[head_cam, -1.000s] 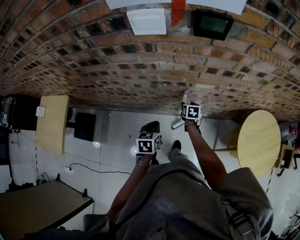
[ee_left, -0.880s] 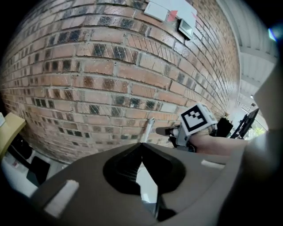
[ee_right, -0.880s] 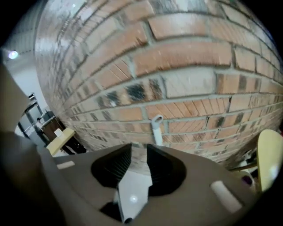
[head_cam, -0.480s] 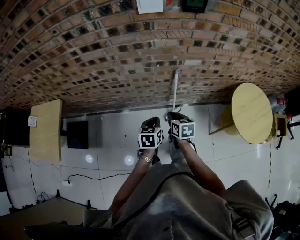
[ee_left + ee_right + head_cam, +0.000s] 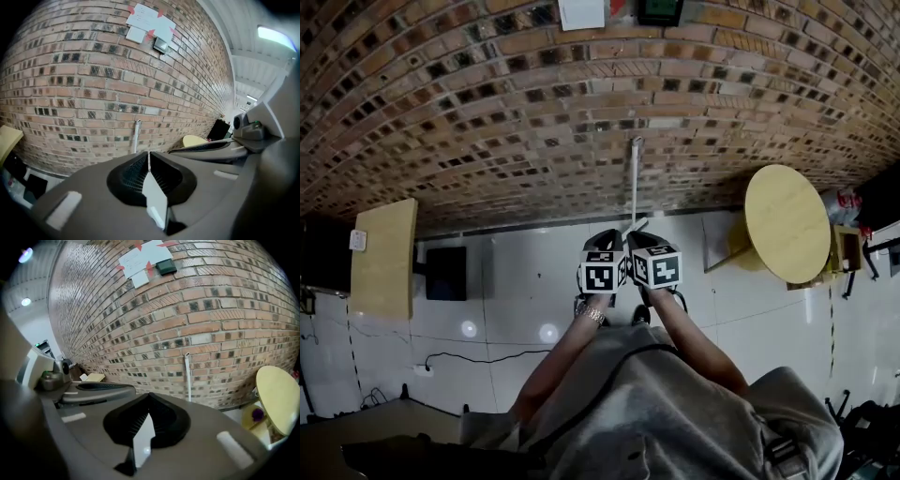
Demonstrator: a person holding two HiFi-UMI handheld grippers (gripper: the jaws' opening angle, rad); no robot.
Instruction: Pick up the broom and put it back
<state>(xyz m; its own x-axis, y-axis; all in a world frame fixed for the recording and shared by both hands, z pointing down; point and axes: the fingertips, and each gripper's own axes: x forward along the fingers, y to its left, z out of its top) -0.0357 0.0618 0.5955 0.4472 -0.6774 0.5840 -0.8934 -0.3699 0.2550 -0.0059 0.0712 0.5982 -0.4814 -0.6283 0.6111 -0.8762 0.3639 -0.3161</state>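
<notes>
The broom's white handle (image 5: 635, 183) stands upright against the brick wall (image 5: 487, 112), free of both grippers; its lower end is hidden behind them. The handle also shows in the left gripper view (image 5: 136, 136) and the right gripper view (image 5: 188, 376). My left gripper (image 5: 605, 241) and right gripper (image 5: 639, 240) are held side by side over the white floor, a short way in front of the wall. Both are shut with nothing between the jaws. In the left gripper view the jaws (image 5: 149, 159) meet in a thin line, as do the right gripper's (image 5: 150, 401).
A round yellow table (image 5: 787, 223) stands to the right by the wall. A rectangular wooden table (image 5: 384, 258) and a black box (image 5: 445, 273) are at the left. A cable (image 5: 459, 356) lies on the floor. Papers (image 5: 581, 11) hang high on the wall.
My right gripper has left the broom handle and drawn back beside the left gripper. The broom now stands alone against the wall. Both hands have moved a little.
</notes>
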